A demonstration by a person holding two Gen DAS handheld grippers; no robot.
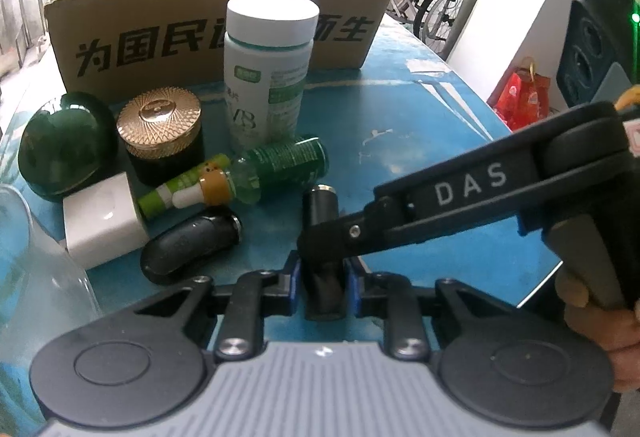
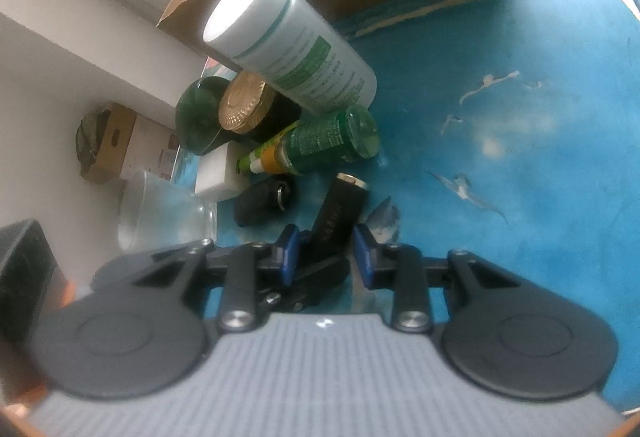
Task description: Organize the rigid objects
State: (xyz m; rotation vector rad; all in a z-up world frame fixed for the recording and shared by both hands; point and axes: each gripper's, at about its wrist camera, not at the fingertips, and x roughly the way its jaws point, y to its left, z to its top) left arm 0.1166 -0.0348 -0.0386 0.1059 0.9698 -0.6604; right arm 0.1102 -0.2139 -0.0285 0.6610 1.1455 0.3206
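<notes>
Left gripper [image 1: 323,273] was clamped on the black tube [image 1: 320,205]; right gripper [image 2: 325,251] flanked it, pads apart. Advised lifting it clear before boxing [image 1: 224,37].

Showing blue bench [image 1: 420,109], brown box [image 1: 200,17] with black print, white-capped bottle [image 1: 268,77] with green label, gold ribbed jar lid [image 1: 159,115].

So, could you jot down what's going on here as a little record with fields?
Surface: blue table
Left gripper: shut on black cylinder
Right gripper: straddles that cylinder; contact unclear
Standing nearby: white-capped bottle, gold-lidded jar
Lying nearby: green bottle
Behind: open cardboard box
</notes>
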